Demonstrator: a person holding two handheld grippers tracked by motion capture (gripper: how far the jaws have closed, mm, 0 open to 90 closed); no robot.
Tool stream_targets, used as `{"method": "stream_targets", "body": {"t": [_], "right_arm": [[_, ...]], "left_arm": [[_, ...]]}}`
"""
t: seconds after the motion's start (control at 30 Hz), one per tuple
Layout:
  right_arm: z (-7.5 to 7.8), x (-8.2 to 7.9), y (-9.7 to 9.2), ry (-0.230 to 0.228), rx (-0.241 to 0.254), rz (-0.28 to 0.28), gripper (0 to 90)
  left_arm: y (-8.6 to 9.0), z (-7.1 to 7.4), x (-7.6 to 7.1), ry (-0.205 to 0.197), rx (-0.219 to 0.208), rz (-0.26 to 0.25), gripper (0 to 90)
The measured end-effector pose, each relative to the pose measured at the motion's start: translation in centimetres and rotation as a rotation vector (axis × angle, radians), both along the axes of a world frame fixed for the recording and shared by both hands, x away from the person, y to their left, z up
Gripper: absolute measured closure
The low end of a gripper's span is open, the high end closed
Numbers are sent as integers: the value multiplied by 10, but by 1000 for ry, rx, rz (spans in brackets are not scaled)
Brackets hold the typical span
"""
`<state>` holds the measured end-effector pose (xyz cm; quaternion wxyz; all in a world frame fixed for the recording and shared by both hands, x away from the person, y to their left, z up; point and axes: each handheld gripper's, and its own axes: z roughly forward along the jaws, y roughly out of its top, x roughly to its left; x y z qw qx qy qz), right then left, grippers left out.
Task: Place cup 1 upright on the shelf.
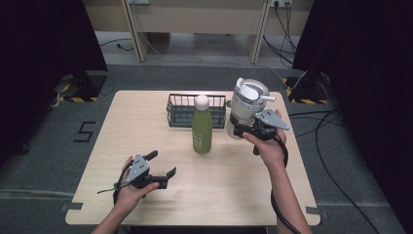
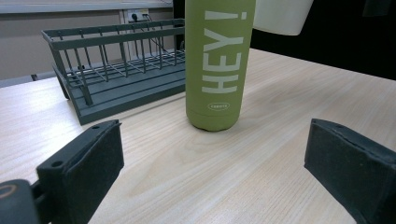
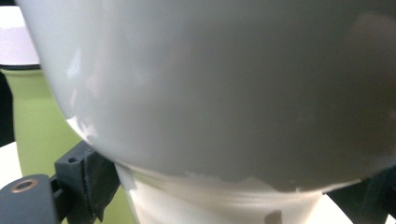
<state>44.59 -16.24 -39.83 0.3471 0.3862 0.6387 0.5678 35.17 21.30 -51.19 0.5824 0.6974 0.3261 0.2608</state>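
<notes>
While the right tongs (image 1: 247, 127) grasped the upright white tumbler (image 1: 247, 105), lifted just right of the wire basket (image 1: 181, 108), the left tongs (image 1: 161, 165) were held released nearer.

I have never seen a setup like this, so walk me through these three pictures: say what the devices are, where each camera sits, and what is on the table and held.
A person holds a hand-operated two-jaw gripper in each hand. The high view looks down on a wooden table. Each other picture comes from a camera riding on one gripper. On the table stand a green bottle marked HEY! and a dark wire basket. The left gripper is open, pointing toward the bottle. The right gripper is closed on a white tumbler with a clear lid, which fills its own camera.
</notes>
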Motion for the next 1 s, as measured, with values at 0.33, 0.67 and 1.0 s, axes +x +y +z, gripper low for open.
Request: {"method": "stream_targets", "body": {"t": [0.33, 0.67, 1.0], "right_arm": [[1, 8, 0, -1, 0, -4, 97], [6, 16, 3, -2, 4, 0, 97], [12, 25, 2, -7, 6, -7, 98]], "left_arm": [[0, 0, 0, 2, 1, 0, 39], [0, -1, 0, 2, 3, 3, 41], [-1, -1, 0, 0, 10, -3, 41]]}}
